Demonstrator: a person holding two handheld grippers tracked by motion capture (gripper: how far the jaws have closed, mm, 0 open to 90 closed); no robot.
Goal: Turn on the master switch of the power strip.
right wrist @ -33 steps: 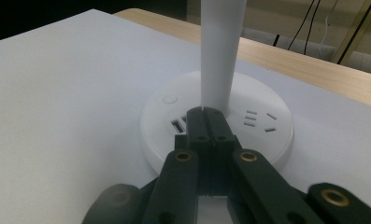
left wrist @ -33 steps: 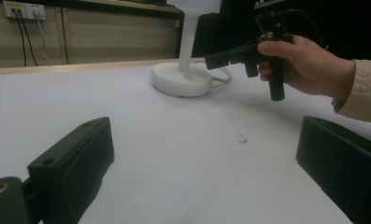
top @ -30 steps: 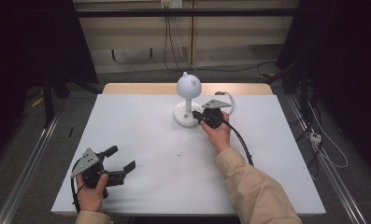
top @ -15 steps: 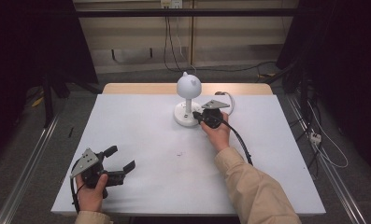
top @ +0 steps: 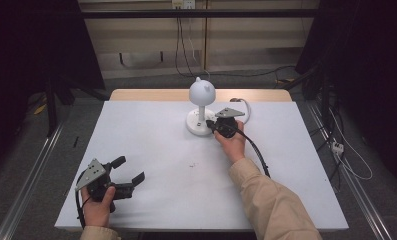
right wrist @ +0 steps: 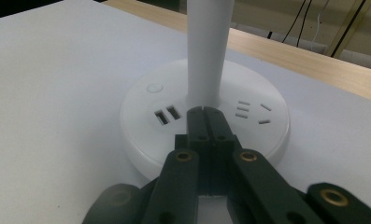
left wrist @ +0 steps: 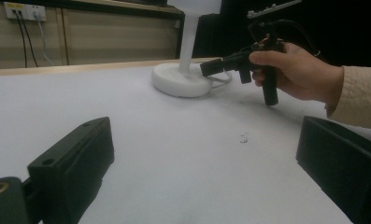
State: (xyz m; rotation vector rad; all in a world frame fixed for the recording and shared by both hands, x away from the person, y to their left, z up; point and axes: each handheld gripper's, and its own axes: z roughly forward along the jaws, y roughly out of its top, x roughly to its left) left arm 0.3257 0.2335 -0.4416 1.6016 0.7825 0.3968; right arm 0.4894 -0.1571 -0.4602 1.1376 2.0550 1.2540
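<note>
right now your right gripper [top: 210,124] sits at the far middle of the white table [top: 151,145], its jaws pressed together with nothing between them, tips over the round base of the white lamp [top: 201,107]. in the right gripper view the joined tips [right wrist: 204,113] rest at the foot of the lamp's stem [right wrist: 206,51], between the two usb slots [right wrist: 167,115] on one side and the socket slits [right wrist: 252,112] on the other; whether they touch the base you cannot tell. a small round button [right wrist: 153,87] lies farther along the base, apart from the tips. your right hand [top: 232,142] grips the handle, and the black cable [top: 256,152] trails back beside your beige sleeve [top: 273,205].

your left gripper [top: 128,172] rests near the table's near left corner, held in your left hand [top: 98,205], jaws spread wide and empty. in the left gripper view the two jaws stand far apart over bare table, with a small dark speck [left wrist: 242,138] on the surface between them and the lamp. the lamp's round head [top: 202,91] stands upright above its base.
</note>
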